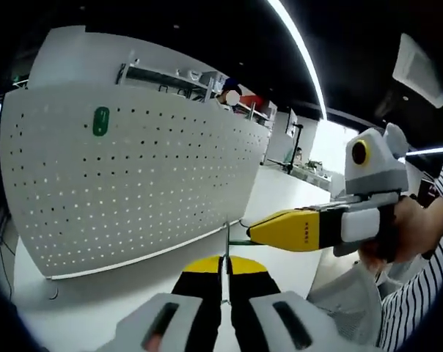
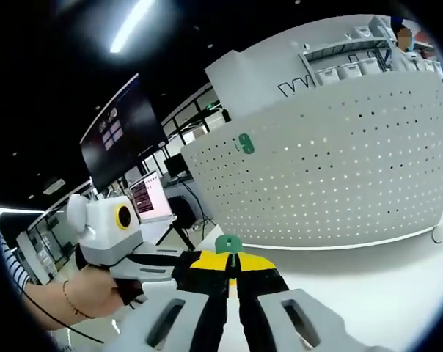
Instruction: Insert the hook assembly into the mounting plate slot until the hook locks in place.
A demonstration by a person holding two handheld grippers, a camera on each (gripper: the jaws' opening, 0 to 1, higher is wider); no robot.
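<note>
A white bench (image 1: 280,198) runs under the whole scene, and on it stands a large white perforated panel (image 1: 133,176), upright, its face dotted with rows of small holes. This panel is the mounting plate here, and a small green slotted piece (image 1: 100,121) sits on its upper part; in the right gripper view the same green piece (image 2: 243,143) shows high on the panel (image 2: 331,169). Behind the panel are shelves with bins, and a dark monitor hangs to one side in the right gripper view.

In the left gripper view the right claw (image 1: 254,235) comes in from the right, held by a person's hand (image 1: 405,235) in a striped sleeve; its yellow tips are pinched together on the thin metal hook assembly (image 1: 229,246). The left claw (image 1: 225,268) is closed narrow on the same wire from below.

In the right gripper view the right claw (image 2: 232,268) is closed on the hook assembly, whose green cap (image 2: 227,243) stands just above the tips, well apart from the panel.
</note>
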